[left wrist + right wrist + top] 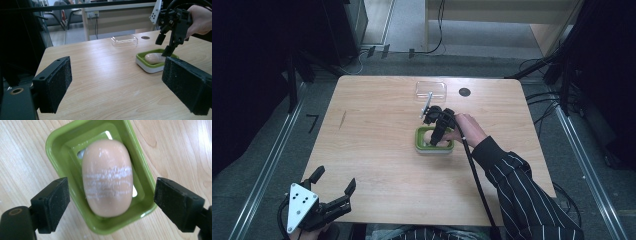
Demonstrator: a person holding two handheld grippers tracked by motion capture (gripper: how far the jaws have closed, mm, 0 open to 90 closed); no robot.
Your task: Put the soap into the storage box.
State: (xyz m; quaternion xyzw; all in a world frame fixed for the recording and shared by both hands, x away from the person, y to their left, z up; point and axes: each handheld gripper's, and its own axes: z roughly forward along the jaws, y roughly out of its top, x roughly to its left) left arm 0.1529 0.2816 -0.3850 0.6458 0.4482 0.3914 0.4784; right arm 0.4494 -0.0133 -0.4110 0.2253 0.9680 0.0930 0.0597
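Observation:
A pale pink bar of soap (107,177) with white scuff marks lies in a green soap dish (60,147) on a white base (150,68). My right gripper (110,202) points down over the dish, open, with one jaw on either side of the soap and dish and not touching them. In the high view that right gripper (434,136) is at the table's middle, above the dish (419,145). My left gripper (334,179) is open at the table's near left corner with nothing between its pads (53,83). From there the soap (153,58) is seen far off.
A clear plastic lid (431,89) rests at the far middle of the wooden table (372,140), with a small black disc (464,92) to its right. The right gripper's cable (477,180) trails toward the near edge beside a striped sleeve (522,185).

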